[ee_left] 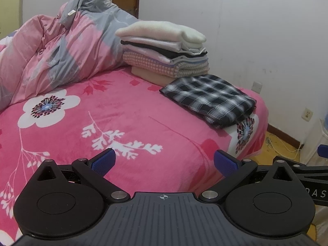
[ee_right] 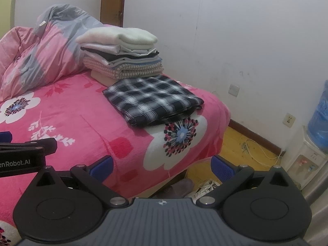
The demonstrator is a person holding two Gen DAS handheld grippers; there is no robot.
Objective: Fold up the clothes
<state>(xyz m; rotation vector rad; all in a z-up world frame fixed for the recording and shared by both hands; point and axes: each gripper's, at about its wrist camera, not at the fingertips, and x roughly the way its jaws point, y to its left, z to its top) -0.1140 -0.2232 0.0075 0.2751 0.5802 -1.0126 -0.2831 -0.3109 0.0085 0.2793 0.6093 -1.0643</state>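
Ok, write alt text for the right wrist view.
The open right gripper hovers empty over the corner of a pink floral bed. A folded plaid garment lies apart near the edge, in front of a stack of folded clothes; a water dispenser stands at right.

The left wrist view looks from low above the near part of the bed (ee_left: 127, 110), forward over its own hand-held gripper (ee_left: 164, 162) toward the far wall (ee_left: 256, 30). The right wrist view sits beside it to the right, near the bed's edge, facing the same way. Both share the plaid folded cloth (ee_left: 209, 99) (ee_right: 152, 99), the stack of folded clothes (ee_left: 164, 47) (ee_right: 121, 53) and the crumpled quilt (ee_left: 61, 47).
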